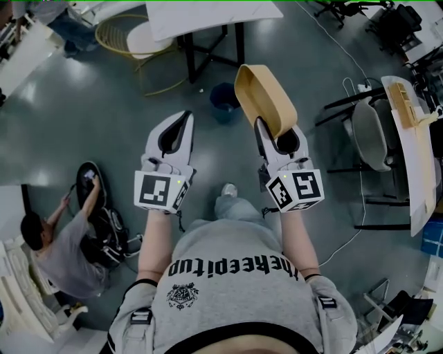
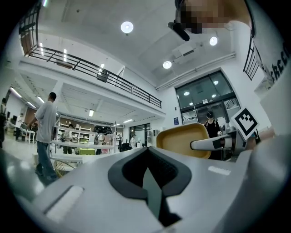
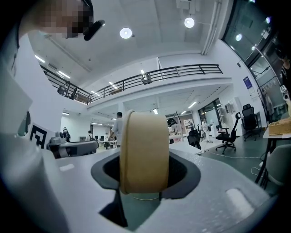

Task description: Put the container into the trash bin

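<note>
Pinching the container (image 1: 261,93) by one end, your right hand-held gripper (image 1: 275,133) is risking dropping it before the trash bin (image 1: 223,104); left hand-held gripper (image 1: 185,117) is hanging pressed together.

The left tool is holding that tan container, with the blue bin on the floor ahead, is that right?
No. The right tool holds the tan container, pinched between its jaws in the right gripper view; the left tool holds nothing. The blue bin does stand on the floor ahead.

floor (image 1: 104,104) | grey, glossy | standing on it: blue bin (image 1: 223,101); table (image 1: 208,17)
</note>
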The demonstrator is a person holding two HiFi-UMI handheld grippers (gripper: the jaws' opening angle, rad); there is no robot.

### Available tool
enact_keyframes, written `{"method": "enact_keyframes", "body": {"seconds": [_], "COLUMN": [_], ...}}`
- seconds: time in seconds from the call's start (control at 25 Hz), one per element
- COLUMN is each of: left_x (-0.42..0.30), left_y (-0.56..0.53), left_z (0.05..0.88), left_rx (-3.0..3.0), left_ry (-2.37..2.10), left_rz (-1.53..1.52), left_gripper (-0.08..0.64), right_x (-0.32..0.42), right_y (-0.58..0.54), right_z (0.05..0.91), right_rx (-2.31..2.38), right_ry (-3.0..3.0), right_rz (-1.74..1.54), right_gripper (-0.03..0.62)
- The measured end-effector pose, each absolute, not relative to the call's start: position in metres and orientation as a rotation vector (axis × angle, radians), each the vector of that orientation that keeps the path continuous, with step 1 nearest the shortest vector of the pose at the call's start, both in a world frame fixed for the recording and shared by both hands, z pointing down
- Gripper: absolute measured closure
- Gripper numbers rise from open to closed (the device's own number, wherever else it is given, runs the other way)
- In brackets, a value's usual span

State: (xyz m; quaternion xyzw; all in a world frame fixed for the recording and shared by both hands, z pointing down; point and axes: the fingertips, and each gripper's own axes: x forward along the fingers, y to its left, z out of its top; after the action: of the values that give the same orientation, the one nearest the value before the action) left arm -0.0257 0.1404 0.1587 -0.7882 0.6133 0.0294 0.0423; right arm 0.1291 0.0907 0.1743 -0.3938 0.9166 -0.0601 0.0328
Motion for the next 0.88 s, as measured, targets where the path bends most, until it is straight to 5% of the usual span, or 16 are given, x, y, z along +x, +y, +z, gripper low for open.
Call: {"method": "enact_keyframes", "body": {"seconds": [0.88], "left_x": [-0.005], "left_y": [0.070], "left_z": [0.159], "left_rx": [-2.339], "left_ry": [1.955], "left_rz": [0.044], "left_gripper": [0.540], "right_x": [0.141], "right_y": [0.008], "right_z": [0.185], "right_rx": [-1.091], "right_ry": [2.824], "right_rz": [-0.296], "right_gripper": [0.394]}}
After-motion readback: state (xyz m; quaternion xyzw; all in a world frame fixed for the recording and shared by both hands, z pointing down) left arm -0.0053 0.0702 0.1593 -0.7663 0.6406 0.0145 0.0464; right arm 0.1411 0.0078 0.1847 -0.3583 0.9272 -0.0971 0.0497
